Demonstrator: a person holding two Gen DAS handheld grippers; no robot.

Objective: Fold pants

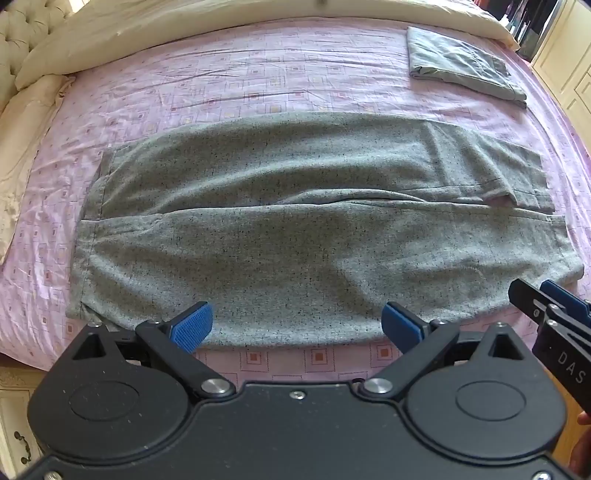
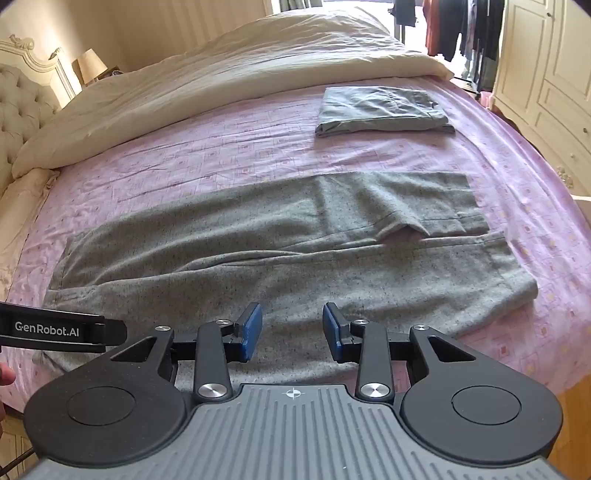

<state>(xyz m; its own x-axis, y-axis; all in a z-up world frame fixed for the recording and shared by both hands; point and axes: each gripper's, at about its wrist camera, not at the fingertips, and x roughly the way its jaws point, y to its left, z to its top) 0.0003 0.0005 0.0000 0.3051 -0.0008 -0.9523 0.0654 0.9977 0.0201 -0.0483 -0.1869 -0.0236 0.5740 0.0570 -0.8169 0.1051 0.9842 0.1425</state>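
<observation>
Grey speckled pants (image 1: 295, 229) lie flat across the pink bed sheet (image 1: 258, 74), both legs side by side, hems to the left and waist to the right. My left gripper (image 1: 297, 314) hovers over the near edge of the pants, jaws wide open and empty. In the right wrist view the pants (image 2: 277, 266) spread below my right gripper (image 2: 291, 325), whose blue pads stand a little apart above the near leg with no cloth pinched between them. One of the right gripper's fingers (image 1: 565, 301) shows at the right edge of the left wrist view.
A folded grey garment (image 2: 380, 110) rests at the far right of the bed. A cream duvet (image 2: 221, 74) is bunched along the far side, by a tufted headboard (image 2: 18, 110). A cream wardrobe (image 2: 546, 74) and hanging clothes (image 2: 461, 29) stand to the right.
</observation>
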